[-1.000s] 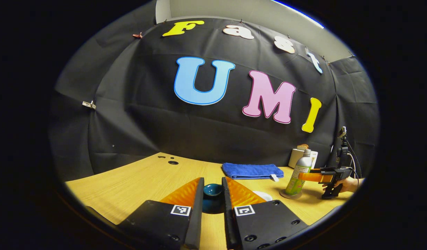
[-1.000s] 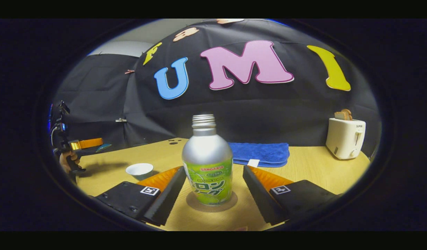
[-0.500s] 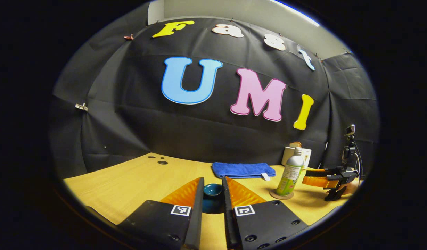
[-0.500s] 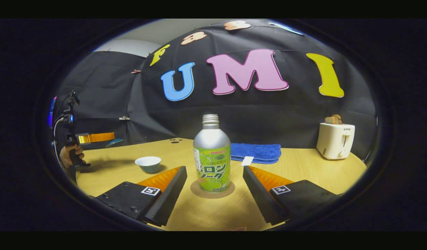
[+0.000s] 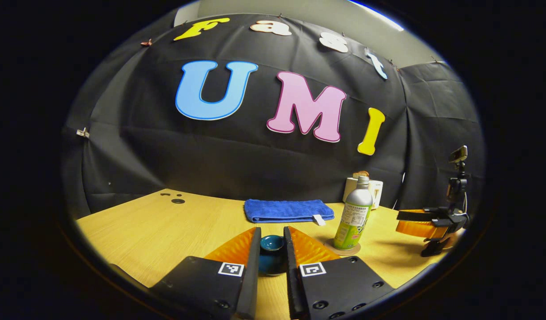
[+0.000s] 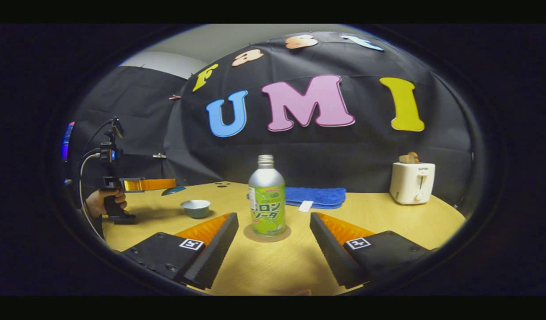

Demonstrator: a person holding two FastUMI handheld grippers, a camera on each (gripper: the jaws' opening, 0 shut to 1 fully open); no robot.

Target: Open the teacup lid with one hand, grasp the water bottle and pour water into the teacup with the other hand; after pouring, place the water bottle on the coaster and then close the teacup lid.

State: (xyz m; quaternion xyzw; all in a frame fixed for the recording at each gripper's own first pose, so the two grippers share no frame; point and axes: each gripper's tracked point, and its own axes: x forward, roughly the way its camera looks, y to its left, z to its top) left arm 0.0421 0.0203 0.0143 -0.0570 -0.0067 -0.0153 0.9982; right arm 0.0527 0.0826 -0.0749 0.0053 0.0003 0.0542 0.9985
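Observation:
The silver and green water bottle stands upright on a round brown coaster. My right gripper is open, with both fingers well short of the bottle and apart from it. The white teacup sits uncovered on the table to the bottle's left. My left gripper is shut on the teal teacup lid and holds it above the table. In the right gripper view the left gripper carries that lid just left of the cup. The left gripper view has the bottle and right gripper at right.
A folded blue towel lies at the back of the wooden table. A white toaster with bread in it stands at the back right. A hand grips the left gripper's handle. Small holes mark the table's far left.
My right gripper has drawn back from the bottle, which stays on the coaster. My left gripper, still holding the lid, has swung right, so the bottle sits nearer its view's middle.

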